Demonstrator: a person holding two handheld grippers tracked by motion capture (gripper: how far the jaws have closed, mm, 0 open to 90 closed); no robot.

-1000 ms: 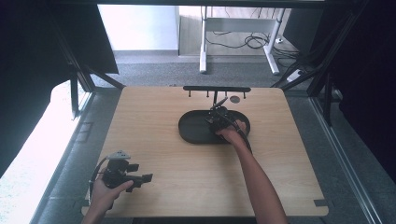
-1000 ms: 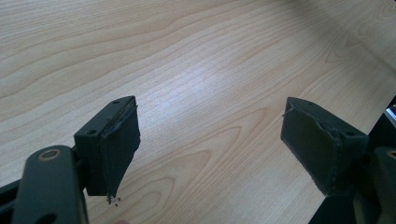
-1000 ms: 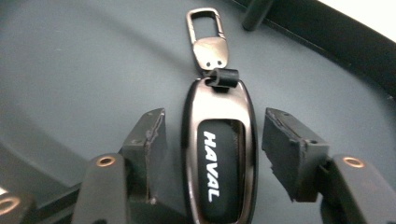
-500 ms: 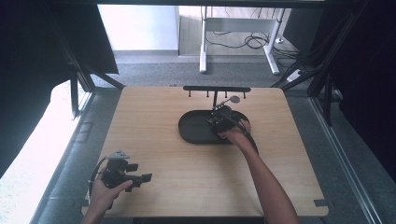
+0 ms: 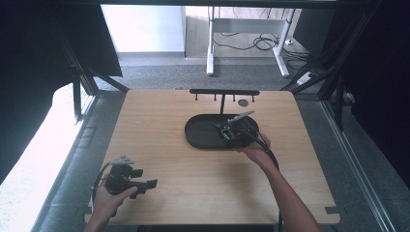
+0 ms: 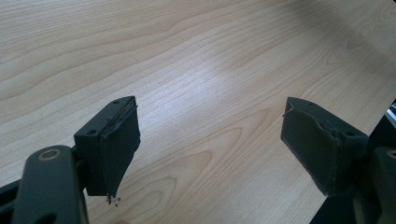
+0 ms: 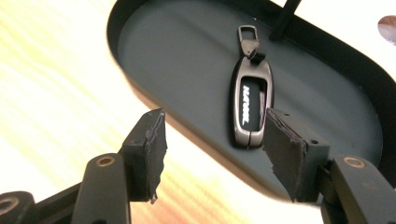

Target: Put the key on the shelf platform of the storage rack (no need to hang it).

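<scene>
A dark metal key fob (image 7: 252, 100) with a clip ring lies flat in the black oval tray (image 7: 187, 60), near the foot of a thin black post (image 7: 285, 18). My right gripper (image 7: 212, 144) stands open just short of the fob, over the tray's near rim, its right jaw close beside the fob's end. From above, the right gripper (image 5: 227, 129) hovers over the right half of the tray (image 5: 200, 135). My left gripper (image 5: 147, 184) is held near the table's front left corner. It is open (image 6: 210, 144) over bare wood with nothing between the jaws.
A black hook rack (image 5: 225, 91) stands on the post at the tray's far side, with a small dark disc (image 5: 243, 102) on the wood beside it. The wooden table (image 5: 193, 193) ends at dark frame struts on both sides.
The right hand and its gripper have drawn back a little toward the tray's near right side. The left gripper has stayed put.
</scene>
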